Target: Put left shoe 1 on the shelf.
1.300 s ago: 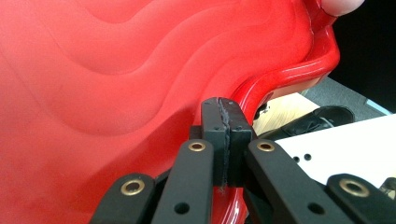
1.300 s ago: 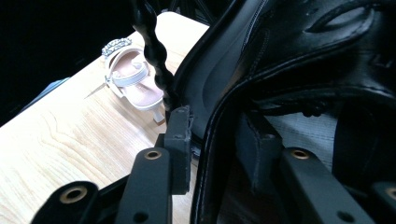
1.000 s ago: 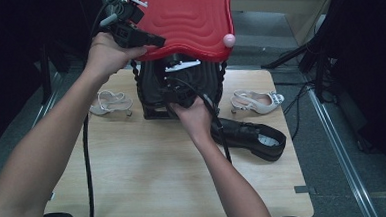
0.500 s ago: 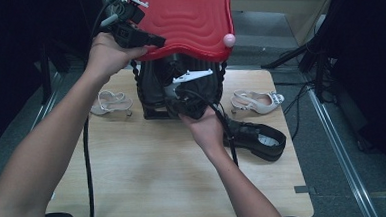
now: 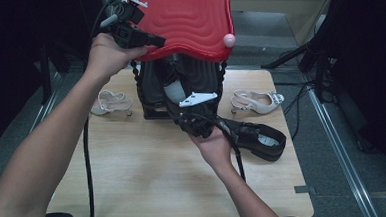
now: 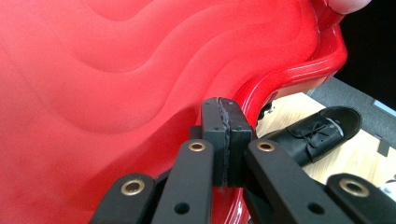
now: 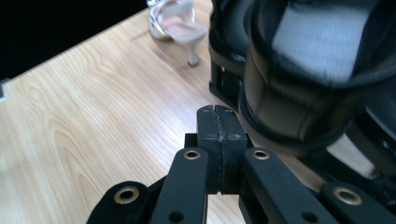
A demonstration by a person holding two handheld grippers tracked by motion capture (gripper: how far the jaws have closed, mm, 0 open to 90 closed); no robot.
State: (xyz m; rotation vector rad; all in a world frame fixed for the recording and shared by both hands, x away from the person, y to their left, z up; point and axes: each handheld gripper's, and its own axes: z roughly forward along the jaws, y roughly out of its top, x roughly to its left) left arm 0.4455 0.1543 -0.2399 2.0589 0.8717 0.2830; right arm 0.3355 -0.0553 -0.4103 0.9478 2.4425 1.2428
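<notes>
The left gripper [image 5: 153, 39], fingers together, is propping up the red lid [image 5: 189, 18] while the right gripper [image 5: 180, 111], fingers shut and empty, is hovering beside the boxed shoe [image 5: 174, 91], probably needing the second shoe [image 5: 259, 141] on the counter [image 5: 134, 176] next.

Left hand [image 5: 109, 54] is up high, its left gripper [image 5: 142, 38] at the edge of the raised red lid [image 5: 186, 18], which stands tilted over the black case [image 5: 177, 84] on the wooden table [image 5: 134, 176]. Lower down, the right gripper [image 5: 194, 119] sits just in front of the case, with a black lace-up shoe [image 5: 258, 141] lying beside the right hand [image 5: 214, 148]. A pale heeled sandal [image 5: 109, 103] lies left of the case and another pale sandal [image 5: 256, 101] lies right of it.
</notes>
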